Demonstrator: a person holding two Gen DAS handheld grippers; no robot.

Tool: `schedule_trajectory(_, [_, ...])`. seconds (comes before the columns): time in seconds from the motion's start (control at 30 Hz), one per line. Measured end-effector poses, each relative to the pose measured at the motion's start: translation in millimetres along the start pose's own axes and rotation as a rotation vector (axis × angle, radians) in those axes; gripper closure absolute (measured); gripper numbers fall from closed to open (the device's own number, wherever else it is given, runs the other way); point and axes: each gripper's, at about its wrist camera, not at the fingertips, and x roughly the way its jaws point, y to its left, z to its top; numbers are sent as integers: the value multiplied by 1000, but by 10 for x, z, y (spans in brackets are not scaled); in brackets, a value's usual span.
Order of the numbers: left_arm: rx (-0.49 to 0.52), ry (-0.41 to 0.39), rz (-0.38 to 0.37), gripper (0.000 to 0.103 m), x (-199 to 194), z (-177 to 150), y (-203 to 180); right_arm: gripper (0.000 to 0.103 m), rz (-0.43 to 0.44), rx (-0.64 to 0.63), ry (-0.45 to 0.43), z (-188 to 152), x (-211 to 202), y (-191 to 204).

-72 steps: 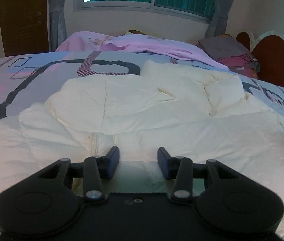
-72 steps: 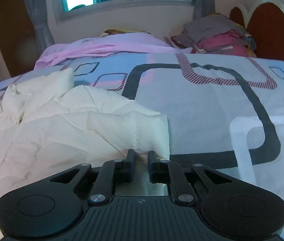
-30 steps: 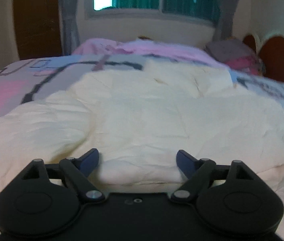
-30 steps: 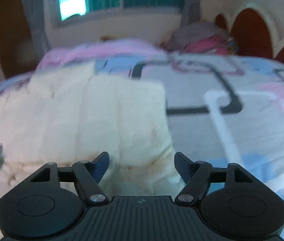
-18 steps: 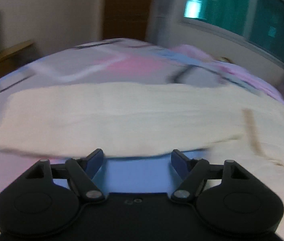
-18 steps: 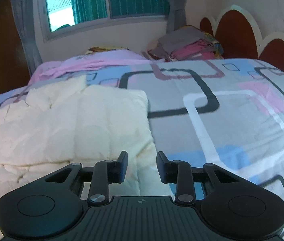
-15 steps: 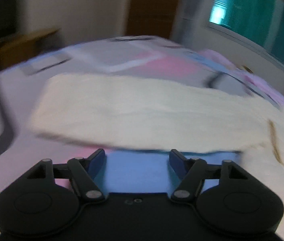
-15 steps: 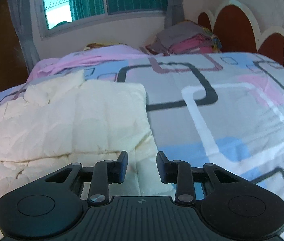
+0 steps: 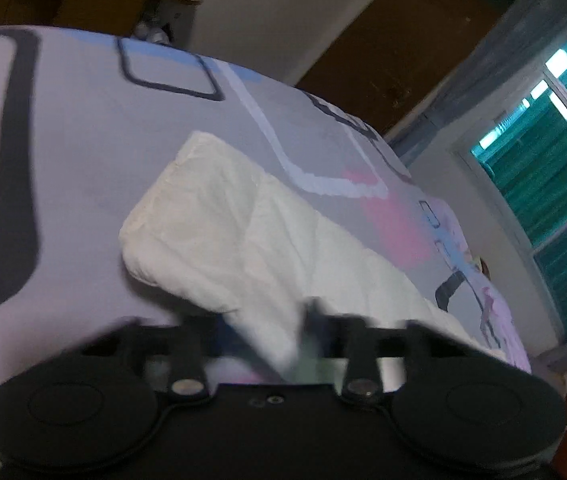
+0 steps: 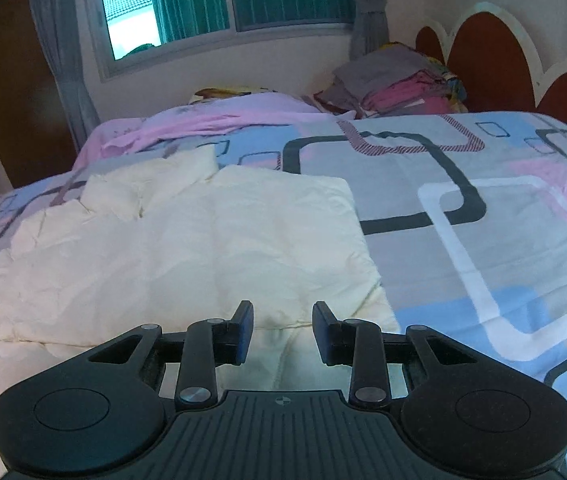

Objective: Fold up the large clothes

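You have one cream padded garment [image 10: 187, 248] spread on the bed [image 10: 463, 184], on the left half of the patterned cover, its sleeve reaching far left. Your left tongs [image 9: 279, 336] have just been closing and are now clamped on the near edge of that sleeve [image 9: 235, 232], though the view there is blurred. Your right tongs [image 10: 282, 330] stand partly apart above the garment's near right edge, gripping nothing. One stack of folded clothes [image 10: 399, 84] sits far right by the headboard [image 10: 483, 56].
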Motion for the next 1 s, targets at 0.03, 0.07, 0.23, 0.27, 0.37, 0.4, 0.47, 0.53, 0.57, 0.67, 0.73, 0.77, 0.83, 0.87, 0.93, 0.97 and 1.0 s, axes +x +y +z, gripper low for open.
schedule_trajectory(0.03, [32, -16, -6, 96, -35, -12, -84, 70, -3, -1, -1, 4, 1, -6])
schedule_trajectory(0.07, [75, -38, -13, 96, -106, -25, -167, 70, -5, 1, -8, 8, -7, -25])
schedule_trajectory(0.23, [281, -95, -132, 96, -303, -152, -890, 70, -15, 31, -26, 32, -36, -161])
schedule_trajectory(0.27, [316, -93, -153, 96, -315, -187, -1034, 70, -17, 39, -28, 32, -41, -196])
schedule_trajectory(0.37, [436, -70, -245, 96, -361, -401, -1563, 70, -20, 60, -30, 26, -56, -302])
schedule_trajectory(0.4, [473, -62, -276, 96, -355, -498, -1751, 70, -21, 63, -32, 22, -65, -333])
schedule_trajectory(0.47, [525, -29, -335, 96, -336, -708, -2094, 70, -22, 72, -36, 15, -87, -391])
schedule_trajectory(0.53, [585, 6, -392, 96, -329, -972, -2412, 70, -24, 84, -42, 16, -116, -462])
schedule_trajectory(0.57, [615, 22, -417, 96, -324, -1119, -2554, 70, -26, 89, -46, 18, -131, -508])
schedule_trajectory(0.67, [699, 83, -489, 96, -301, -1548, -2999, 70, -35, 104, -58, 28, -176, -648])
schedule_trajectory(0.73, [769, 119, -527, 96, -283, -1869, -3283, 70, -46, 106, -68, 32, -209, -733])
schedule_trajectory(0.77, [802, 137, -537, 96, -259, -2017, -3401, 70, -53, 102, -73, 28, -229, -772])
schedule_trajectory(0.83, [847, 184, -563, 96, -232, -2295, -3600, 70, -62, 98, -82, 15, -274, -856])
schedule_trajectory(0.87, [864, 209, -576, 97, -206, -2423, -3672, 70, -62, 102, -87, 7, -299, -902])
schedule_trajectory(0.93, [909, 241, -589, 97, -169, -2643, -3803, 71, -60, 110, -96, -9, -344, -993])
schedule_trajectory(0.97, [932, 256, -595, 97, -172, -2739, -3833, 71, -58, 113, -101, -21, -369, -1039])
schedule_trajectory(1.0, [951, 269, -603, 97, -171, -2856, -3891, 90, -47, 116, -101, -28, -385, -1089])
